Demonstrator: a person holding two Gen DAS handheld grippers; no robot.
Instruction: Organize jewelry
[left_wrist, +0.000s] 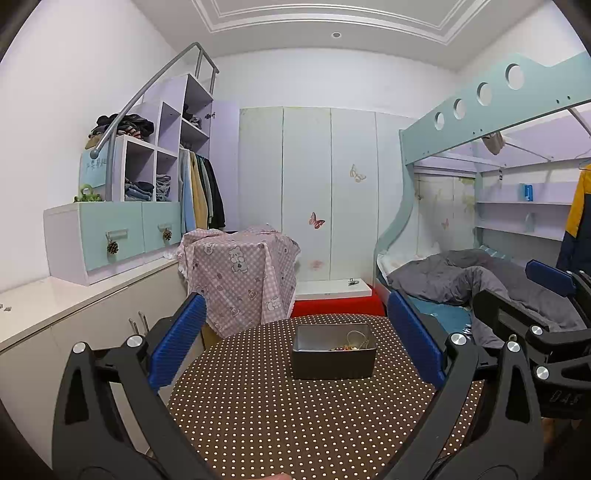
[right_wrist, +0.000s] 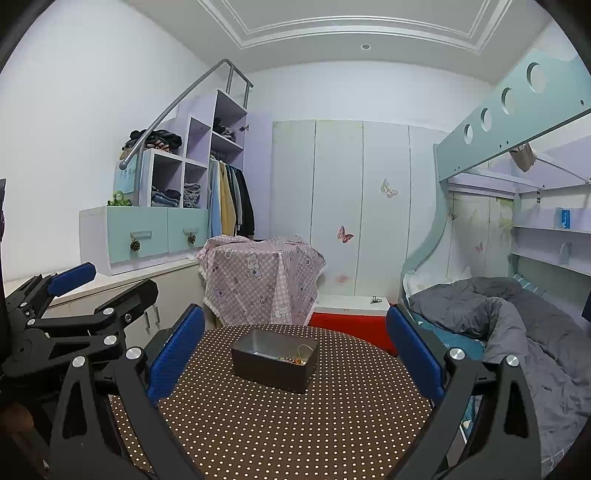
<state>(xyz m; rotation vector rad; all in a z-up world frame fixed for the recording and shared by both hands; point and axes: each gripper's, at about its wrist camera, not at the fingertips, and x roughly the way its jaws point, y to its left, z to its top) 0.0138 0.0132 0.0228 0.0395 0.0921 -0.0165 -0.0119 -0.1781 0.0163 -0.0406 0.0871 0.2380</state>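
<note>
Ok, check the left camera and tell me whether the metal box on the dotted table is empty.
No: the metal box on the dotted table holds jewelry, a pale loop and some coloured beads, at its right end.

White-walled bedroom, wardrobe (left_wrist: 325, 192) decorated with butterflies, stepped shelving (left_wrist: 147, 166) filled with clothes, bunk bed (right_wrist: 517, 258) covered by grey duvet (right_wrist: 517, 314), recessed ceiling light (left_wrist: 335, 35).

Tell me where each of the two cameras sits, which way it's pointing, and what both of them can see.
Left wrist: sits on the left gripper, looking forward over the dotted table at the metal box dead ahead; its own blue fingers spread open, and the right gripper shows at the right edge.
Right wrist: sits on the right gripper, facing the same way, box slightly left; the left gripper shows at the left edge.
Shared: table, box with jewelry, wardrobe, bunk bed.
</note>
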